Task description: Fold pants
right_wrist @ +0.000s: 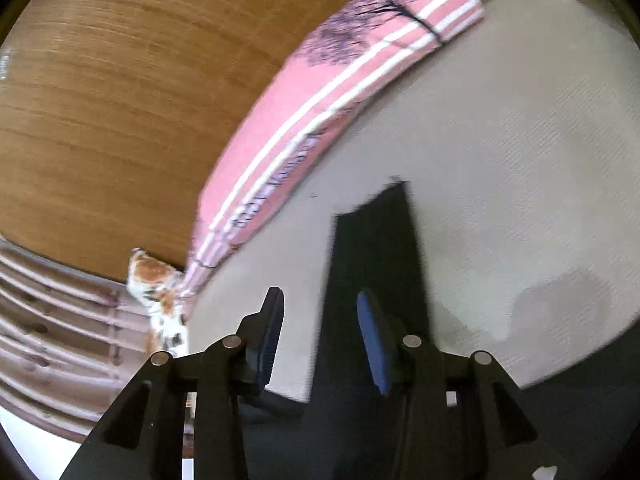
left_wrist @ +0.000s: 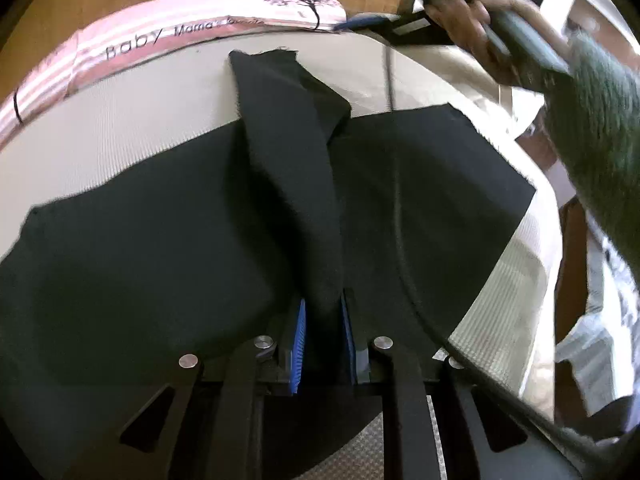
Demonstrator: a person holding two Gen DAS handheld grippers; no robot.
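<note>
Pants (left_wrist: 160,260) lie flat and dark on the bed (left_wrist: 140,120). One leg runs long and straight away from your left claw (left_wrist: 323,336), up toward the pink pillow (left_wrist: 180,28). Your left claw is squeezed onto a fold of that leg, blue pads (left_wrist: 299,344) on both sides. Your right claw (right_wrist: 320,336) hangs above the same leg, spread wide, holding nothing. So your left hand is the closer one for pulling the leg over.

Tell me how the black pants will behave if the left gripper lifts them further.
The pants are probably floppy: the fold in the left gripper drapes limp. Likely light; thin cloth lies flat on the mattress. Probably not slippery: the weave looks matte.
</note>
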